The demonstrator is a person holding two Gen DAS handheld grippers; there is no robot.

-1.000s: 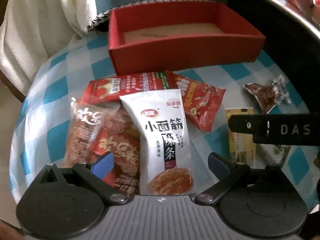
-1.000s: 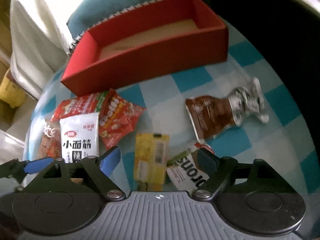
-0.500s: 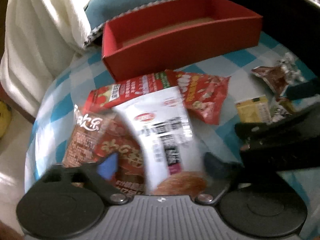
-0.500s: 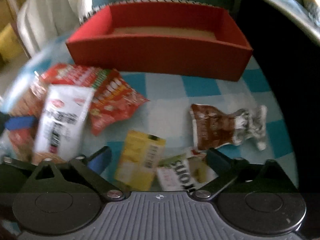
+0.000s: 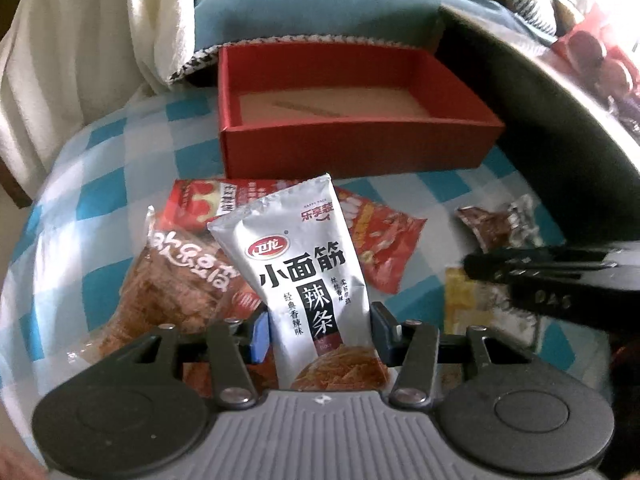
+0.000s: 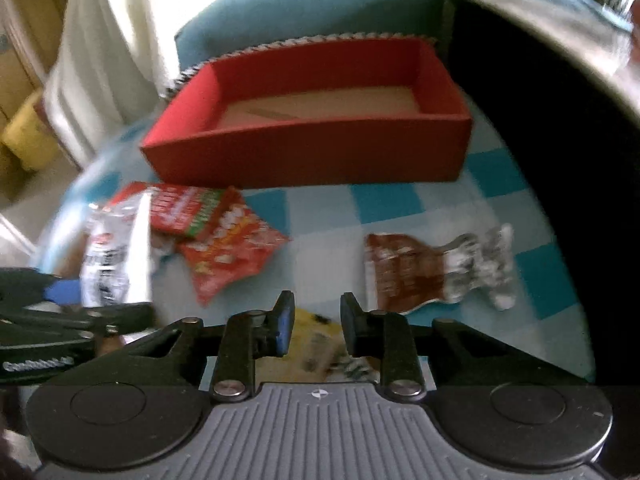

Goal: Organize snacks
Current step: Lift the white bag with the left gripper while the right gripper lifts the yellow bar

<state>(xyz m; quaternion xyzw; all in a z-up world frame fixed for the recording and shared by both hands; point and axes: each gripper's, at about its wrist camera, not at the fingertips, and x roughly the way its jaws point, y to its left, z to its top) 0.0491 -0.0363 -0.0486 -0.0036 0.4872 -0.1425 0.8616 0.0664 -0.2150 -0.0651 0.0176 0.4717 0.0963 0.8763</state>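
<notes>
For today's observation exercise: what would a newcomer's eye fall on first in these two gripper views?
First, the white snack packet with bold black characters, standing upright, pinched in the left gripper at bottom centre. Next, the empty red box behind it on the blue-and-white checked cloth. Red snack bags lie in front of the box, and a crumpled brown wrapper lies to the right.

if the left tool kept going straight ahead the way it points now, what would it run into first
Probably the front wall of the red cardboard box. The left tool, shut on the white snack packet, points at it over the red packets; depth is unclear.
</notes>
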